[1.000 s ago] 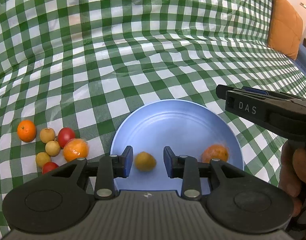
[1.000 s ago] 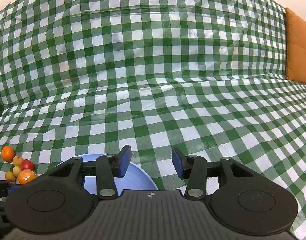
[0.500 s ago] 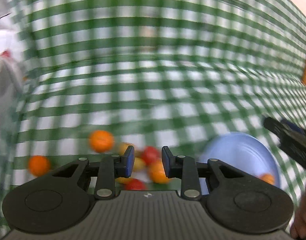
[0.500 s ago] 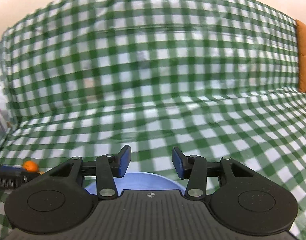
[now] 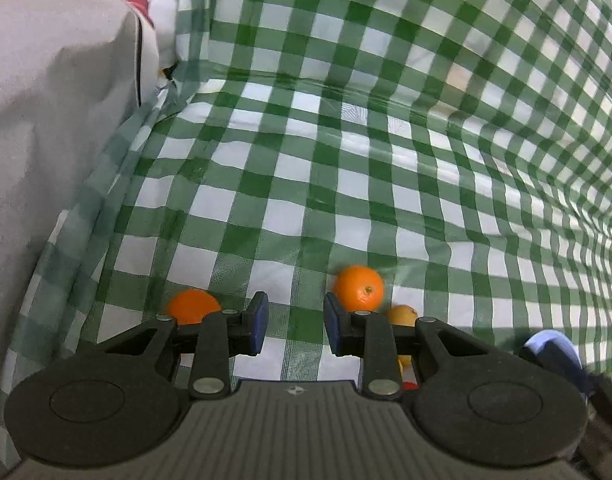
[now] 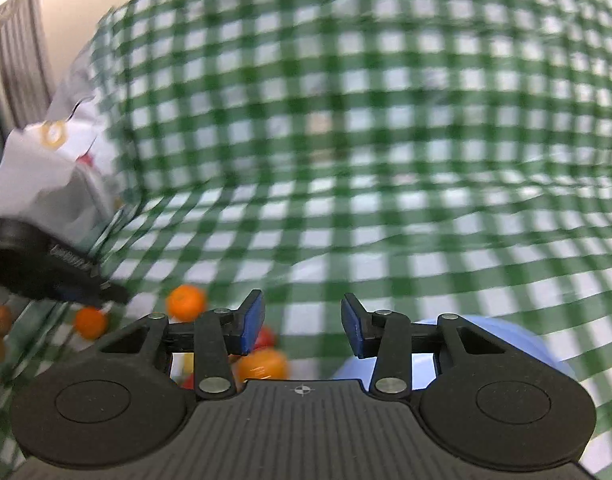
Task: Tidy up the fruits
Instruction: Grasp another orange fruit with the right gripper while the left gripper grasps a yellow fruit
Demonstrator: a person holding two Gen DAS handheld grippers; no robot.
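My left gripper [image 5: 294, 326] is open and empty, low over the green checked cloth. An orange [image 5: 359, 288] lies just beyond its right finger and another orange [image 5: 192, 306] beyond its left finger. A small yellow fruit [image 5: 402, 315] sits behind the right finger. The blue plate's rim [image 5: 554, 350] shows at the lower right. My right gripper [image 6: 302, 326] is open and empty. In the blurred right wrist view, oranges [image 6: 186, 300], a red fruit [image 6: 266, 336] and an orange fruit [image 6: 262, 364] lie lower left, the blue plate [image 6: 506, 344] lower right, and the left gripper [image 6: 110, 292] at the left.
A grey-white cushion or bag [image 5: 54, 128] rises along the left side of the cloth. The cloth is wrinkled and slopes up at the back. A white cloth with a pattern [image 6: 50, 160] lies at the left in the right wrist view.
My left gripper has swung left from over the blue plate, where it left a yellow fruit, to the loose fruit pile. My right gripper has turned left too; its view is blurred.
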